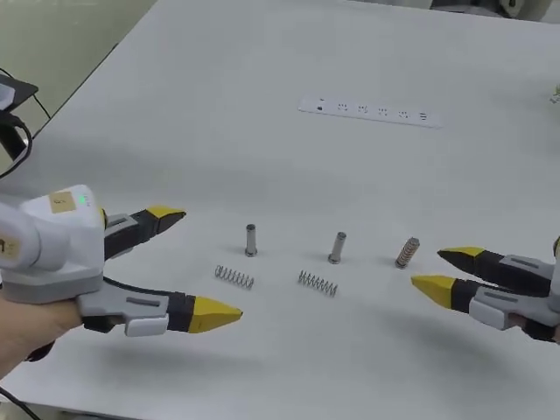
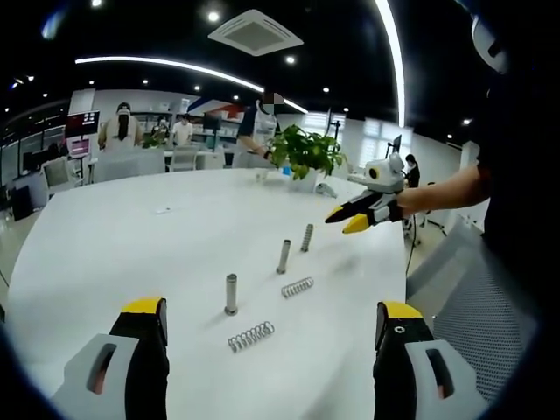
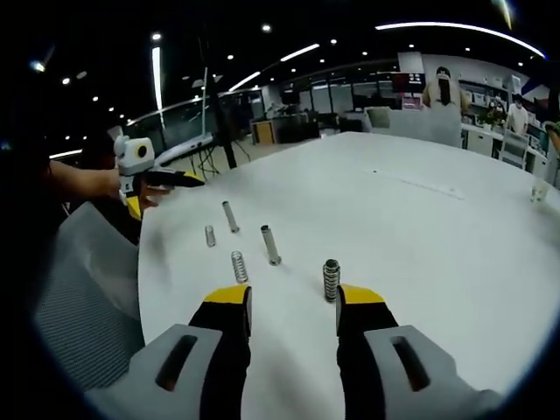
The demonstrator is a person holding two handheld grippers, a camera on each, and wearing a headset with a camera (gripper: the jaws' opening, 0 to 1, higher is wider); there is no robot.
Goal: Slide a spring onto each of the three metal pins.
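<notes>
- We judge one pin of three done: the right-end pin [image 1: 408,253] stands with a spring coiled around its shaft.
- The middle pin [image 1: 338,248] and the left-end pin [image 1: 251,241] stand bare. All three make a row along the near edge of the tabletop [image 1: 262,70], about midway between its left and right edges.
- Two springs lie flat, each just on the near-edge side of a bare pin and apart from it: the left spring [image 1: 234,277] by the left-end pin, the middle spring [image 1: 317,283] by the middle pin.
- Our left gripper [image 1: 208,262] hovers over the tabletop on the left-edge side of the row, jaws spread wide with nothing between them.
- Our right gripper [image 1: 427,268] sits just beside the finished pin on its right-edge side, jaws parted by a narrower gap and empty.
- The step in hand looks to us like fetching the next spring.
- That move calls for bringing a gripper down over one loose spring, pinching it across the coils near one end, turning it upright and lining its bore up with a bare pin's tip.
- A power strip [image 1: 367,111] lies toward the far edge, well clear of the work.
</notes>
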